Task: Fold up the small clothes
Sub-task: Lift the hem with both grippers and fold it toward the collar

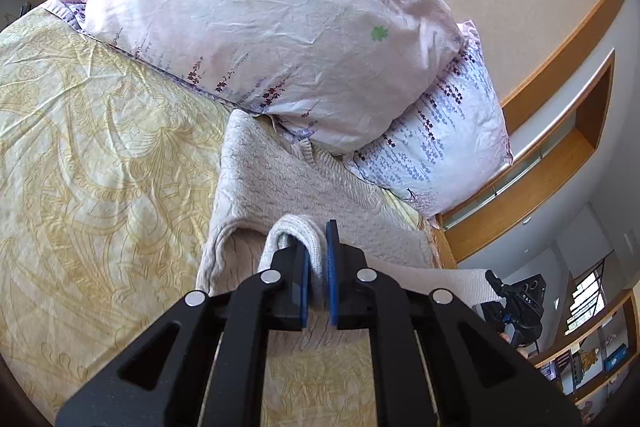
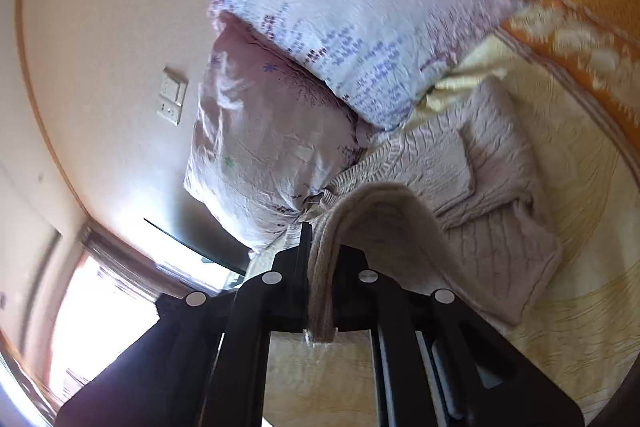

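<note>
A beige knitted sweater [image 1: 280,187] is spread on the yellow patterned bed cover [image 1: 100,147], with its top end touching the pillows. One edge of it is pinched tightly between the blue pads [image 1: 332,267] of the left gripper [image 1: 318,267], and the cloth curls over one finger. In the right wrist view, another part of the same sweater [image 2: 500,187] is clamped in the right gripper [image 2: 320,287], and a thick fold of knit hangs over its fingers. So both grippers are closed on the garment.

The folding seems to be in progress, not finished. A sleeve or side part is already laid over the body of the sweater, as is seen in the right wrist view, and the held edge is lifted above the bed. It is judged that this edge must still be carried over and laid down, and then the fold smoothed.

Room for moving is limited toward the pillows: the pink flowered pillow [image 1: 260,19] and the white pillow with purple flowers [image 1: 452,147] lie just beside the collar. Much free bed cover is seen on the other side. The wooden bed edge [image 1: 440,243] is near the sweater, and an orange blanket [image 2: 580,27] lies further away.
</note>
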